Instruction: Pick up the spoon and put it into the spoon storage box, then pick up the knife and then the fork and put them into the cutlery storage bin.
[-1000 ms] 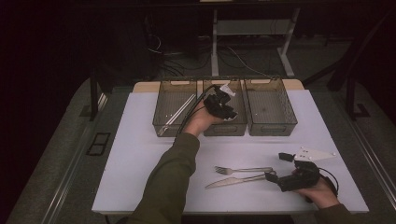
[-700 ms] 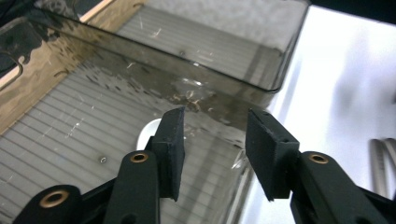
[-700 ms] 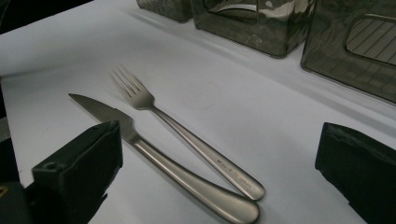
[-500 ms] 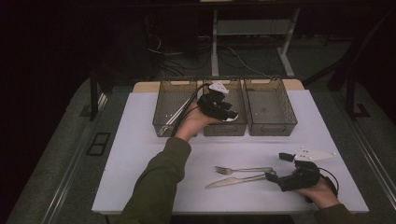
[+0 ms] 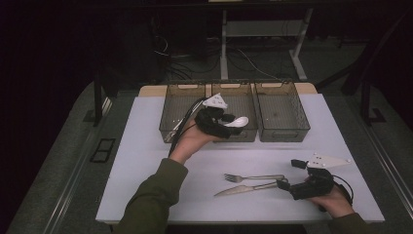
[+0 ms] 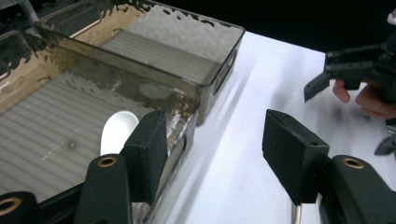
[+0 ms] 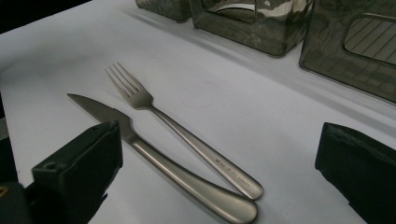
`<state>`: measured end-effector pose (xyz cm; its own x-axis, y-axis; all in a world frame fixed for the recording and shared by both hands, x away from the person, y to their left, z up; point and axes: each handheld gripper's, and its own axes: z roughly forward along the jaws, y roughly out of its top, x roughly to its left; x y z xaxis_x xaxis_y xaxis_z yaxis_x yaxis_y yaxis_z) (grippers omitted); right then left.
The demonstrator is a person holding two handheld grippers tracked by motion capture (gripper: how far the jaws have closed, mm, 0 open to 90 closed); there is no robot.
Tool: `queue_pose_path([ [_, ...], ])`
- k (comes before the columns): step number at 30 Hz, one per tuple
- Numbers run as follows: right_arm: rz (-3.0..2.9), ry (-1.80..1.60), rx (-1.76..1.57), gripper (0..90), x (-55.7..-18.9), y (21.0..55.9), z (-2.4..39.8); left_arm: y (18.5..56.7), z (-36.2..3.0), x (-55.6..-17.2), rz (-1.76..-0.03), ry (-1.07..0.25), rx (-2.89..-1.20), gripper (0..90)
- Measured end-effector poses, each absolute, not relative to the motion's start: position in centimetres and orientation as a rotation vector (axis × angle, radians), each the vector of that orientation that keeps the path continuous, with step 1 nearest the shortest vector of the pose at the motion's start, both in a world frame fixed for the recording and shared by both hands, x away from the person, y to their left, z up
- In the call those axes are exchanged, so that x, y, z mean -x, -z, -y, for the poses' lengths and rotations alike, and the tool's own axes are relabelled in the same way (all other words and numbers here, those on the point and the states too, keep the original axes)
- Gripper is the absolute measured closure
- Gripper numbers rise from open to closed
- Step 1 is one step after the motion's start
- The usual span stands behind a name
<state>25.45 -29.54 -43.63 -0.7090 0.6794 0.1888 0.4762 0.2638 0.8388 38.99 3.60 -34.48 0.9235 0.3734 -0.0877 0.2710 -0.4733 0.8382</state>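
Spoon (image 6: 117, 130), glossy white bowl, lies on ribbed floor of smoked-plastic bin (image 6: 187, 128). Left gripper (image 6: 212, 156) released, jaws just opening, empty. Right gripper (image 7: 219, 163) released beside steel fork (image 7: 177, 130) and knife (image 7: 159, 163).

the high view is dim and grainy; the room around the table (image 5: 146, 161) is nearly black, and light falls from above onto the white top. the white spoon (image 5: 236, 122) looks washed out. in the left gripper view the bins (image 6: 196, 56) show rippled glare and streaked motion blur, with the near jaws soft. the right gripper view is sharper: the fork (image 7: 177, 130) and knife (image 7: 168, 168) carry soft sheen and faint shadows, with blurred jaws.
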Motion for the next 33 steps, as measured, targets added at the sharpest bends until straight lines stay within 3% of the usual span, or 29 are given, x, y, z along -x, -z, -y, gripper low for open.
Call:
queue_pose_path([
  [33,-2.316,-1.425,-1.086,0.8,-25.4,43.6,29.6,40.2,-12.6,-30.4,-0.574,-0.194,-2.019,14.8],
])
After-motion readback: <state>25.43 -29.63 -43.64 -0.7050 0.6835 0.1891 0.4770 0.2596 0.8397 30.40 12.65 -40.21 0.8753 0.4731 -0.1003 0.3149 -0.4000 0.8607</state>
